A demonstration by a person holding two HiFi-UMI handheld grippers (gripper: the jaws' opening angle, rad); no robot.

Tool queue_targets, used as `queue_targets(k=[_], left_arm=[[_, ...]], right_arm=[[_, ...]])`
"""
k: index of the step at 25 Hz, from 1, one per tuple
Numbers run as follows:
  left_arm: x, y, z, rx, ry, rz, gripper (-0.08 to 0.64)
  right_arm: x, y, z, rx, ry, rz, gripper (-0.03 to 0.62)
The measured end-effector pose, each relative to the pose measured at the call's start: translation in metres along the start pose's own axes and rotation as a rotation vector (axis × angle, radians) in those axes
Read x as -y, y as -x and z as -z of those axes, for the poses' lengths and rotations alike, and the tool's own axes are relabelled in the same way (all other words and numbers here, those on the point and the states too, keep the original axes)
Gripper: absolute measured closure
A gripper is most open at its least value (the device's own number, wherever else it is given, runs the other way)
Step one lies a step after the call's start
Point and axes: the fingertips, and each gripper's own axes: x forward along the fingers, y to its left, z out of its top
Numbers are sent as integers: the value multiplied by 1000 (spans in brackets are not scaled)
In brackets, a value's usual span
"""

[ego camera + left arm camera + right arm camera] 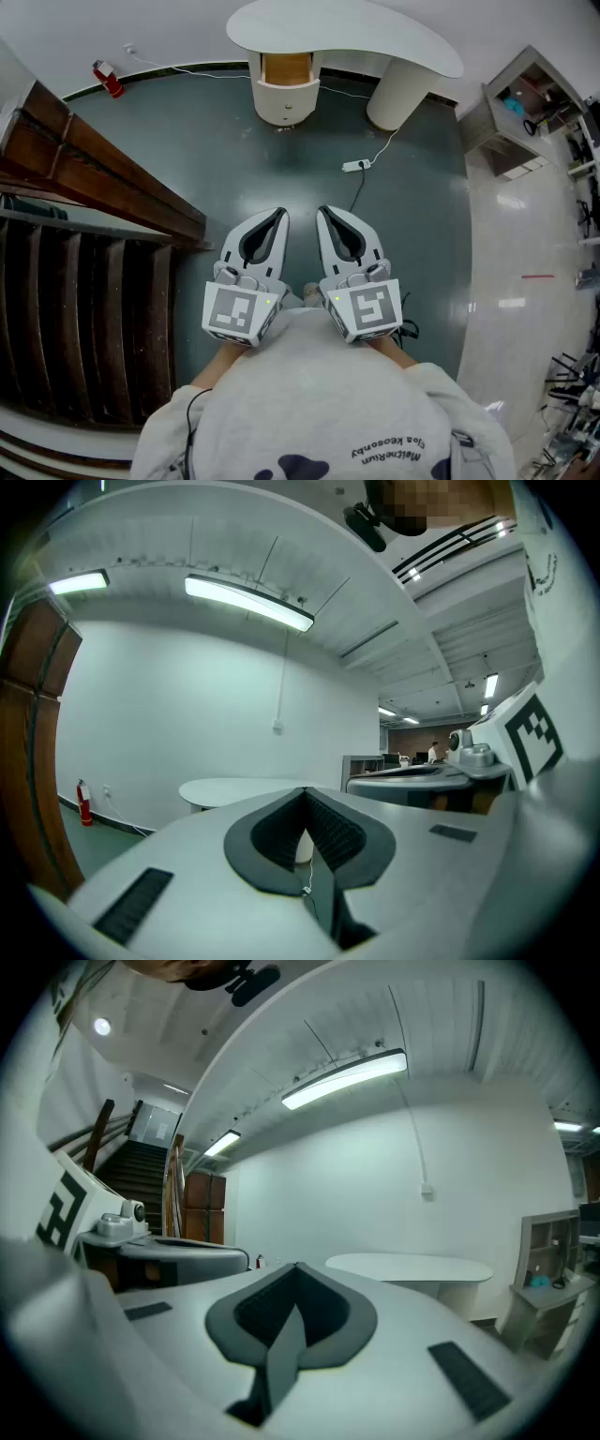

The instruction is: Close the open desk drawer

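A white curved desk stands far ahead across the dark green floor. Its rounded pedestal holds the open drawer, whose wooden inside shows from above. My left gripper and right gripper are held side by side close to my body and point level toward the desk, far short of it. Both are shut with nothing between the jaws. The left gripper view shows its closed jaws with the desk small behind them. The right gripper view shows its closed jaws and the desk off to the right.
A power strip with its white cable lies on the floor between me and the desk. A wooden stair railing runs along the left. A red fire extinguisher stands by the far wall. A grey shelf unit is at the right.
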Motion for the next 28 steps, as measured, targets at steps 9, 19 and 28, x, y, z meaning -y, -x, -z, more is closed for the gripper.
queue_targets(k=[9, 19, 28], left_arm=[[-23, 7, 1, 10, 16, 13, 554], [-39, -6, 15, -8, 58, 18, 554], [-70, -60, 13, -32, 34, 5, 554]], right_arm=[[-19, -15, 0, -16, 27, 10, 575], [-15, -34, 7, -23, 16, 15, 575], [19, -90, 5, -9, 28, -25, 575]])
